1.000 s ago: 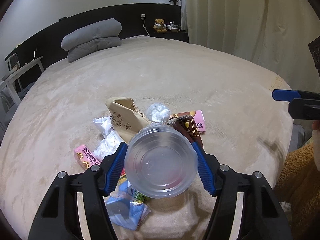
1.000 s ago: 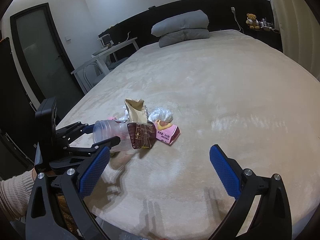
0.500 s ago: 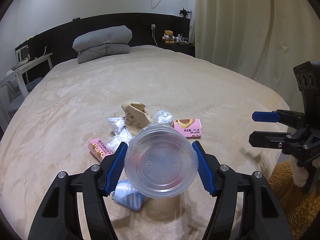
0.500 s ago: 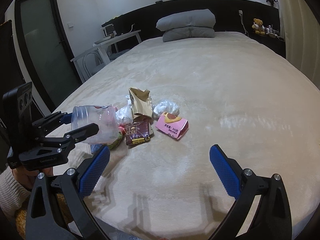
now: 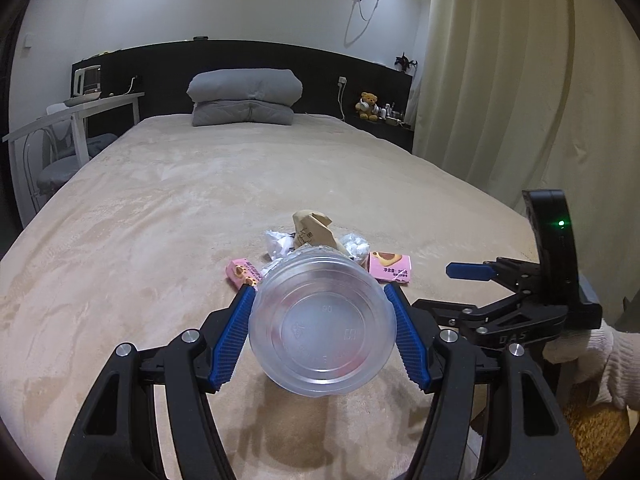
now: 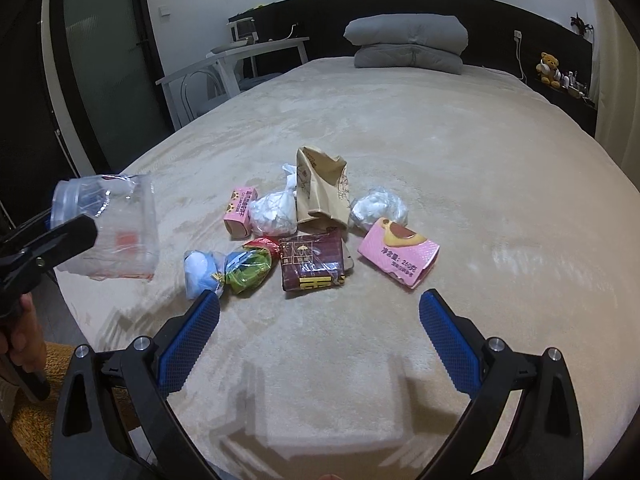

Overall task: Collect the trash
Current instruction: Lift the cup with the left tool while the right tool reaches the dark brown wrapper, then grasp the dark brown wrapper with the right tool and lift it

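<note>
1. Left tongs [image 5: 322,330] are clamped on a clear plastic cup [image 5: 322,326], blue pads on both sides of it, bottom facing the camera, long axis pointing away along the fingers. It is held above the near edge of the bed [image 6: 460,152].
2. Right tongs [image 6: 318,344] are spread wide apart and empty, hovering over the bed just short of the trash pile.
3. The pile lies straight ahead of the right tongs: maroon wrapper [image 6: 312,264] nearest, pink box [image 6: 398,256] ahead-right, green wrapper [image 6: 248,268] and blue packet [image 6: 200,272] ahead-left, brown paper bag [image 6: 322,190] behind.
4. The right tongs look nearer to the pile; my guess is the maroon wrapper goes next.
5. The cup looks empty apart from a reddish patch I cannot identify. No bin is visible.
</note>
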A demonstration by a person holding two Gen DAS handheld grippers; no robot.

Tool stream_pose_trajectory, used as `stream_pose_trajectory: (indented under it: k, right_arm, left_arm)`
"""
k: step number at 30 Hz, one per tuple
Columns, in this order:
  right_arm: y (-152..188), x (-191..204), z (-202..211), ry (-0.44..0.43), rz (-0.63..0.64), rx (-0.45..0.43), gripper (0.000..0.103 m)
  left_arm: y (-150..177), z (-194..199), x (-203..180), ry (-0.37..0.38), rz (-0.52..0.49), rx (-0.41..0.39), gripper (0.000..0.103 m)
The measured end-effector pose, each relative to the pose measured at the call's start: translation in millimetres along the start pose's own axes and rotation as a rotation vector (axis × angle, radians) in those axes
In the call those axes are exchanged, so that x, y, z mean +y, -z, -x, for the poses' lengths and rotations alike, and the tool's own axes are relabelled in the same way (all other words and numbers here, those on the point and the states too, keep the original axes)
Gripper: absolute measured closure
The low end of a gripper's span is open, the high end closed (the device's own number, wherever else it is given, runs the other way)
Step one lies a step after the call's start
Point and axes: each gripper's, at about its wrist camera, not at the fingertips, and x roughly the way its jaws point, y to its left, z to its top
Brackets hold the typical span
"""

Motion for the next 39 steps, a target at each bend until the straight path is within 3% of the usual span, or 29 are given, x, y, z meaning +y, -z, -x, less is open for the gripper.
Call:
stream_pose_trajectory:
  k: [6,9,15,20,22,24,30,39]
  right_arm:
    - [-10,8,-32,-0.005,0.016,0.038,0.004]
    - [-15,13,-50,0.009,0.059,0.058,0.012]
    - [-22,8,-84,0.030,0.103,0.101,0.013]
    - [-24,5,-101,0.029,0.125,0.136,0.027]
    - [-24,6,-103,0.021,0.131,0.140,0.030]
    - [-24,7,-105,0.020,0.144,0.150,0.040]
    - [-22,5,-99,0.017,0.134,0.147,0.041]
    - [-12,2,-57,0.006,0.114,0.092,0.042]
  left_arm:
    - [3,12,12,0.001,0.034,-0.017,0.039]
    - [3,15,16,0.006,0.044,-0.019,0.039]
    - [4,19,24,0.013,0.060,-0.017,0.039]
    - [3,20,28,0.014,0.063,-0.018,0.039]
    - [3,20,29,0.014,0.064,-0.018,0.039]
    - [3,20,30,0.009,0.057,-0.020,0.039]
    - [2,19,36,-0.004,0.063,-0.015,0.039]
    - [4,21,32,-0.027,0.054,-0.018,0.039]
